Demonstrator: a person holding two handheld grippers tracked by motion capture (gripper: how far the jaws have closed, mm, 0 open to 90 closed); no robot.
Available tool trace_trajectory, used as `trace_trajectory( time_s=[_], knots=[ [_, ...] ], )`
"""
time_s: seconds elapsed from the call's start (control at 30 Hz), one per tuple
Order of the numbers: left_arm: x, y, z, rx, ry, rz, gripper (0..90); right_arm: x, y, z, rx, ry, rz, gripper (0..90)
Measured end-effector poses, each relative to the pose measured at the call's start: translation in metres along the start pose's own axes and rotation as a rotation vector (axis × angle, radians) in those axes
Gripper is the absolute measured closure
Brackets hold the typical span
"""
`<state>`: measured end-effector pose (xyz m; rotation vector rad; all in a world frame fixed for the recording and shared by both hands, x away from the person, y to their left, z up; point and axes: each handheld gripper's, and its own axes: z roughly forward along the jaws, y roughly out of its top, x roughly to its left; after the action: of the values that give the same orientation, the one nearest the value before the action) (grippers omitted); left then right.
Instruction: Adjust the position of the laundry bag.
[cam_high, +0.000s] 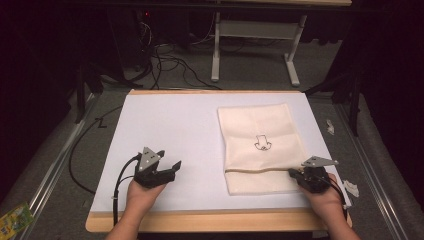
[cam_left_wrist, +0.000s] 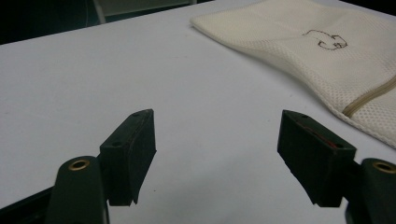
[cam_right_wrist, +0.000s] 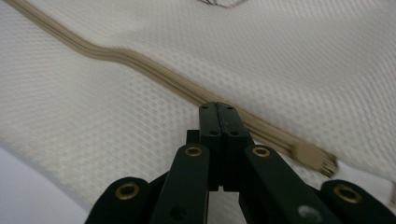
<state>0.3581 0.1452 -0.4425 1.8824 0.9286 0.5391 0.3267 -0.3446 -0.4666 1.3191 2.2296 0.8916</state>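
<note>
The right gripper (cam_high: 300, 175) sits at the near right edge of the table (cam_high: 165, 125), its jaws clenched flat together over the zip of a cream mesh bag (cam_high: 260, 145); in the right gripper view (cam_right_wrist: 218, 112) the two black jaws meet with no gap, and whether the zip's pull is pinched between them cannot be told, since the tips cover that spot. Just beside those tips, on the right in that view, lies the tan end tab of the zipper (cam_right_wrist: 314, 157), and the zip itself runs away from the gripper as a slightly wavy tan band across the fabric. The bag is a pale, fine-checked mesh pouch lying flat, its near strip below the zip right in front of the right gripper and its larger upper part stretching away beyond it, with fold creases and a small black line drawing (cam_high: 261, 144) at its middle. The left gripper (cam_high: 172, 167) is well apart from the bag, at the near left of the white table top, jaws standing wide and released, nothing between them; in the left gripper view (cam_left_wrist: 217, 140) the bag (cam_left_wrist: 299, 42) lies ahead and to the right of its jaws.
</note>
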Motion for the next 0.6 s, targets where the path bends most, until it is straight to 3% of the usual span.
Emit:
trace_trajectory(
  time_s=[0.03, 0.13, 0.3, 0.37, 0.4, 0.43, 0.53, 0.6],
  knots=[
    [0.0, 0.0, 0.0, 0.0, 0.0, 0.0, 28.5, 0.0, 0.0, 0.0, 0.0, 0.0, 0.0, 90.0],
    [-0.003, 0.0, 0.001, 0.007, -0.005, 0.018, 28.5, 0.003, 0.007, -0.009, -0.068, -0.016, 0.007, 83.2],
    [0.0, 0.0, -0.001, 0.0, 0.002, 0.009, 28.5, -0.026, -0.003, -0.024, -0.133, -0.097, 0.13, 72.5],
    [0.001, 0.0, -0.001, -0.001, 0.001, 0.006, 28.5, -0.034, -0.006, -0.026, -0.138, -0.11, 0.159, 70.2],
    [0.002, -0.001, -0.001, -0.002, 0.001, 0.0, 28.7, -0.049, -0.015, -0.028, -0.141, -0.136, 0.219, 65.2],
    [0.002, -0.001, -0.001, 0.0, 0.0, 0.001, 28.7, -0.053, -0.017, -0.028, -0.136, -0.142, 0.239, 60.8],
    [0.002, -0.001, 0.0, 0.002, 0.0, 0.002, 28.8, -0.065, -0.026, -0.024, -0.118, -0.132, 0.305, 55.5],
    [0.002, -0.001, 0.0, -0.002, 0.002, 0.001, 28.8, -0.065, -0.027, -0.021, -0.106, -0.129, 0.3, 55.3]
  ],
)
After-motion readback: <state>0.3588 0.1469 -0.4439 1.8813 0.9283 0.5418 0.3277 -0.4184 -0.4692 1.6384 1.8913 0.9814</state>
